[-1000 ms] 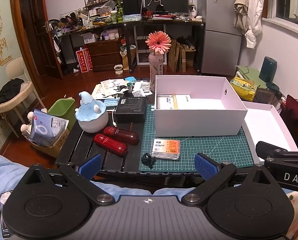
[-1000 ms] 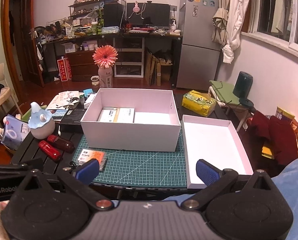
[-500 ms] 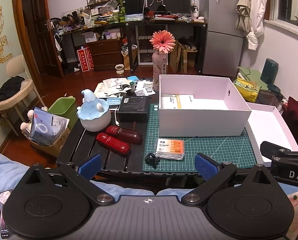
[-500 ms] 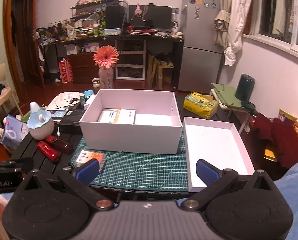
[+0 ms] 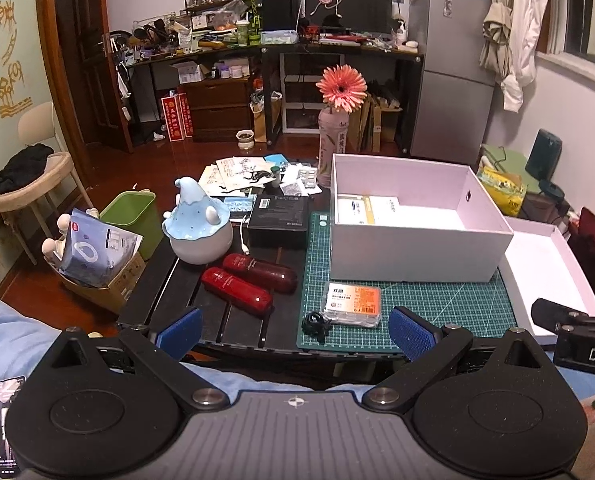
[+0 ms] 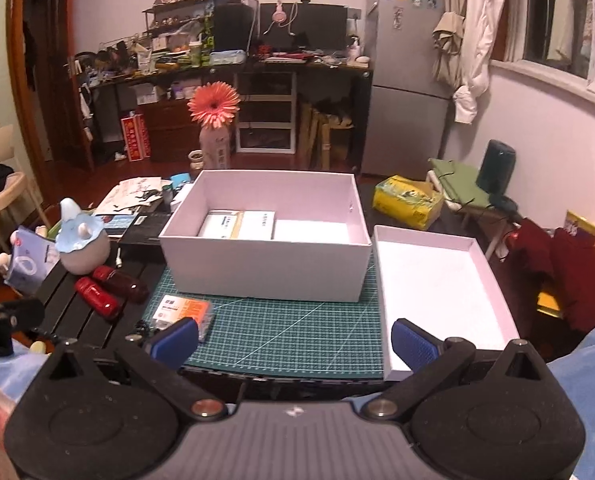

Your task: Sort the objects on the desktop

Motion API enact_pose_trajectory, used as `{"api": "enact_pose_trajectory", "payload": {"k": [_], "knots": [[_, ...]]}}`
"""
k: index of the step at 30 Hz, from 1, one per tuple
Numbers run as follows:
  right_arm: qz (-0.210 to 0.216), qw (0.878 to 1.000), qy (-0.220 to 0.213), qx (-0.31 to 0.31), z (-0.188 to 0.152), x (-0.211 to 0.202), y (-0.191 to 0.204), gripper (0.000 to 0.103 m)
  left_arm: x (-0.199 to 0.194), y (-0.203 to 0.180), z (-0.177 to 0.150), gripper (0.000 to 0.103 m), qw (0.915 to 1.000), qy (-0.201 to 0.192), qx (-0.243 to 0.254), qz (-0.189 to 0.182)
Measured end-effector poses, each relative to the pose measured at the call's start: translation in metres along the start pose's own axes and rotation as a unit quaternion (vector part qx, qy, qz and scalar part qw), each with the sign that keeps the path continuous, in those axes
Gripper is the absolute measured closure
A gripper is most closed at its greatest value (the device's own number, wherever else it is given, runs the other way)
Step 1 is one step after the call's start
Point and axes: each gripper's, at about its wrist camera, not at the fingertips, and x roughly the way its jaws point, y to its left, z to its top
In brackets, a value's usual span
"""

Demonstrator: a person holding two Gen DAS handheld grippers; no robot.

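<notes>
1. We hold the left gripper and the right gripper short of the desk's near edge, both claws spread wide and empty.
2. Unsorted things: orange packet on the green mat near its near-left corner, a small black clip just beside it; two red tubes on the dark slats at the desk's left side, touching each other; blue-hatted figure behind them; black box further back.
3. The white box at mid-mat already holds flat cartons; its lid lies open-side up at the desk's right edge.
4. Risks, in our judgement: the tubes look round and could roll off the slats if nudged; the packet sits close to the near edge and a shallow approach could push it off; the clip may snag on a pad.
5. View differences: the left view shows the papers and black box at the far-left corner clearly; the right view shows the whole lid and the cartons' layout inside the box.
</notes>
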Motion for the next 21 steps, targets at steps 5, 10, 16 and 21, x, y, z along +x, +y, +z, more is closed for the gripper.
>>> {"api": "enact_pose_trajectory", "payload": {"k": [5, 10, 16, 21], "knots": [[-0.01, 1.0, 0.001, 0.007, 0.0, 0.005, 0.001, 0.0, 0.001, 0.011, 0.003, 0.002, 1.0, -0.005, -0.005, 0.003], [0.01, 1.0, -0.001, 0.027, -0.003, 0.008, -0.003, 0.0, 0.003, 0.021, 0.003, 0.002, 0.9998, -0.016, 0.005, 0.013], [0.026, 0.999, -0.001, 0.019, -0.007, 0.014, 0.002, 0.0, 0.012, 0.029, 0.0, 0.002, 0.9998, -0.007, 0.016, 0.006], [0.042, 0.999, 0.001, 0.011, -0.009, 0.019, 0.007, 0.001, 0.016, 0.031, -0.004, 0.003, 0.9998, -0.005, 0.018, -0.001]]}}
